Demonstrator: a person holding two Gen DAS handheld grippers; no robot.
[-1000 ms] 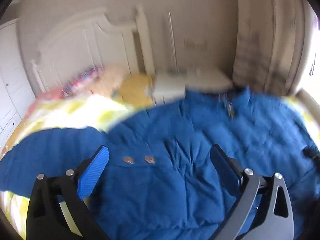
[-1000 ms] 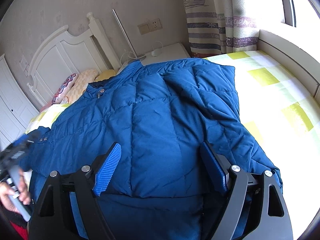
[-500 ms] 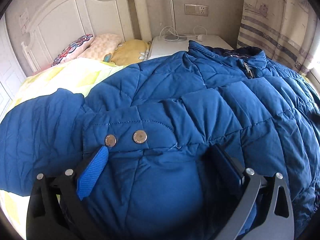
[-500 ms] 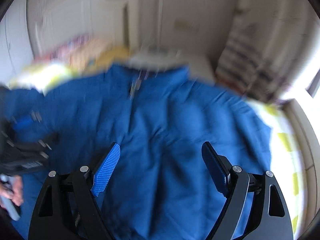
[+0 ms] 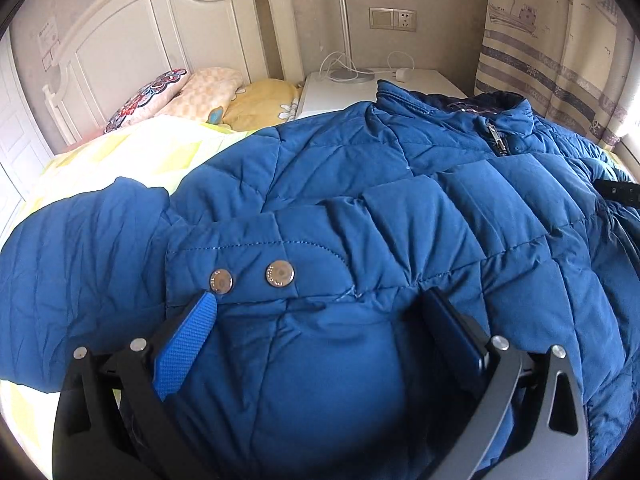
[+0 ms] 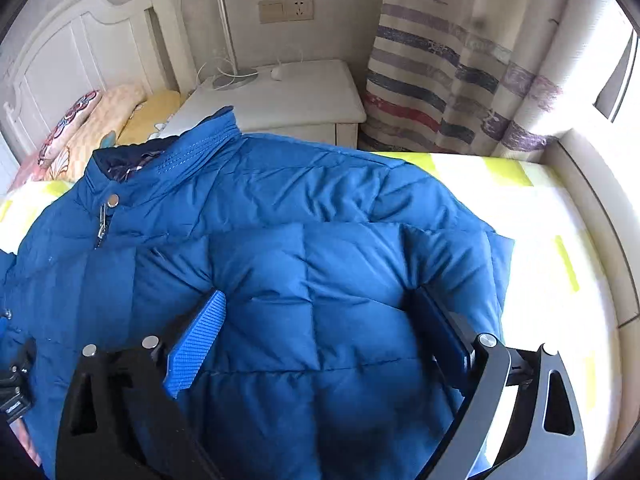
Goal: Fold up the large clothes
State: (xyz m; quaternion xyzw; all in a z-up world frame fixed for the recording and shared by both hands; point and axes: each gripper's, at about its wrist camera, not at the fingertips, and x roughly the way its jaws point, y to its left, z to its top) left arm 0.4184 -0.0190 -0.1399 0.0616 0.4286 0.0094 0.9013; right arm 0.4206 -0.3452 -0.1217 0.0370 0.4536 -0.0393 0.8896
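Observation:
A big blue puffer jacket [image 5: 400,208] lies front up on the bed, collar toward the nightstand, one sleeve [image 5: 80,264] spread to the left. My left gripper [image 5: 320,298] stands open, its fingers pushed down into the padding just below two metal snaps [image 5: 280,273]; fabric bulges between them. My right gripper [image 6: 319,296] rests on the jacket [image 6: 320,208] near its right edge, right of the zipper pull [image 6: 102,220]. Its jaws are opening, with padded fabric between them and no pinch visible.
Yellow-and-white bedding [image 6: 540,240] shows to the right of the jacket. A white nightstand [image 6: 288,92] with a lamp base and cables stands past the collar. Pillows [image 5: 192,88] lie against the white headboard [image 5: 160,28]. A striped curtain [image 6: 440,80] hangs at the right.
The left gripper sank onto the jacket, then held still. The right gripper swung sideways across the jacket to its right side, and its fingers stand a little wider.

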